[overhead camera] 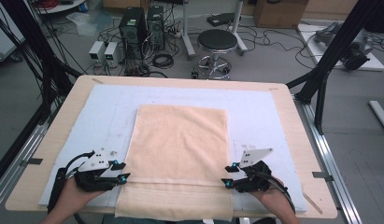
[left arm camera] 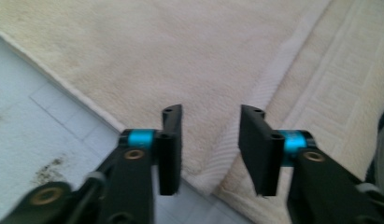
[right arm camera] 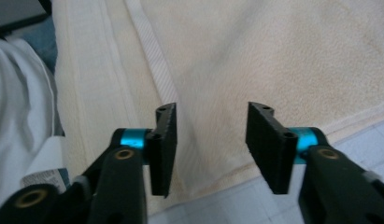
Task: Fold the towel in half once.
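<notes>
- The left gripper (overhead camera: pixel 125 171) sits at the towel's left edge, near the front of the table. In the left gripper view its jaws stand apart with nothing pinched between them; the towel edge (left arm camera: pixel 213 163) lies below the gap, not clamped.
- The right gripper (overhead camera: pixel 225 176) mirrors it at the towel's right edge. In the right gripper view its jaws are likewise spread, with only flat cloth (right arm camera: pixel 210 135) beneath the gap and no pad pressing on it.
- Each tool is held by a hand: the left hand (overhead camera: pixel 70 196) and the right hand (overhead camera: pixel 273 198) come in from the near side.
- The towel (overhead camera: pixel 180 140), a peach-coloured one, lies flat in the middle of the pale mat (overhead camera: pixel 105 107) that covers the wooden table (overhead camera: pixel 63 112). Its near end hangs a little past the table's front edge, and a woven band (overhead camera: pixel 175 181) crosses it between the two grippers.
- My reading: this is a fold in hand, at the point where both side edges are free of the jaws, either just laid or about to be picked up.
- The next move probably calls for each pair of jaws to close on its own side edge, taking the full thickness of cloth, then for both hands to lift together and carry the near end toward the far edge evenly, so the fold lands square.
- Beyond the table, a stool (overhead camera: pixel 216 42) and computer boxes (overhead camera: pixel 142 25) stand on the floor, well apart from the work.
</notes>
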Motion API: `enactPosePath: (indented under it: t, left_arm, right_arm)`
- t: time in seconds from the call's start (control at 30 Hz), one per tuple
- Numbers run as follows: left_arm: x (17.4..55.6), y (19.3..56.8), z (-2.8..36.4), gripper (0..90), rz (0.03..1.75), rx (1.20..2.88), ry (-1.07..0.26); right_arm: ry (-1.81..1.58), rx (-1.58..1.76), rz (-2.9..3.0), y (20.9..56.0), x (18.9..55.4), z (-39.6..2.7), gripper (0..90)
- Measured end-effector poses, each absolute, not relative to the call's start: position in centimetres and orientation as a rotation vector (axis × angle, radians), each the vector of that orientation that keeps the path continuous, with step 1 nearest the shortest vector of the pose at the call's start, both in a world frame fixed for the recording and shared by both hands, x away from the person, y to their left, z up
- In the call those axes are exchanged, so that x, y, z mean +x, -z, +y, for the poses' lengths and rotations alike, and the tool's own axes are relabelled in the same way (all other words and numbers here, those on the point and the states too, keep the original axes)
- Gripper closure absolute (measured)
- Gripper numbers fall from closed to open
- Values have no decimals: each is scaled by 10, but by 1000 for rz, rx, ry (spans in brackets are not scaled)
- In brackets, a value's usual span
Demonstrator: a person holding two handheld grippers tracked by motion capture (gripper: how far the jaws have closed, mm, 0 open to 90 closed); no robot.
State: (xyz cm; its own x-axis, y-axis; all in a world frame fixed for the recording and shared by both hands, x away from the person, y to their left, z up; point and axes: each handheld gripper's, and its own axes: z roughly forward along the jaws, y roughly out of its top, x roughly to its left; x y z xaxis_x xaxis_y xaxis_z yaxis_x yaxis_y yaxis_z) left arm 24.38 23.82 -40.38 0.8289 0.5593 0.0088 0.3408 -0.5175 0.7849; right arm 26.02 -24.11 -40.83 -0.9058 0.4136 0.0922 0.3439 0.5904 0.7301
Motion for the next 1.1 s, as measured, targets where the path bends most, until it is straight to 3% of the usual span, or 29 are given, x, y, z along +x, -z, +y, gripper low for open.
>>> enactPosePath:
  t: [0.4, 0.57, 0.7, 0.87, 1.0, 1.1]
  left_arm:
    - [292, 415, 209, 485, 636, 2180, -308]
    - [305, 426, 203, 502, 664, 2224, -276]
    - [307, 434, 204, 573, 684, 2235, -254]
    - [304, 433, 203, 702, 670, 2246, -292]
    - [304, 431, 200, 814, 669, 2252, -313]
    - [303, 427, 201, 836, 679, 2227, -305]
  right_arm:
    - [-1117, 651, 2691, 415, 304, -218, 472]
    - [-978, 668, 2716, 427, 315, -215, 552]
    - [-1036, 694, 2726, 430, 320, -220, 684]
    - [-1048, 704, 2733, 429, 321, -222, 780]
    - [-1057, 695, 2730, 427, 320, -222, 821]
    - [-1075, 703, 2719, 423, 319, -225, 831]
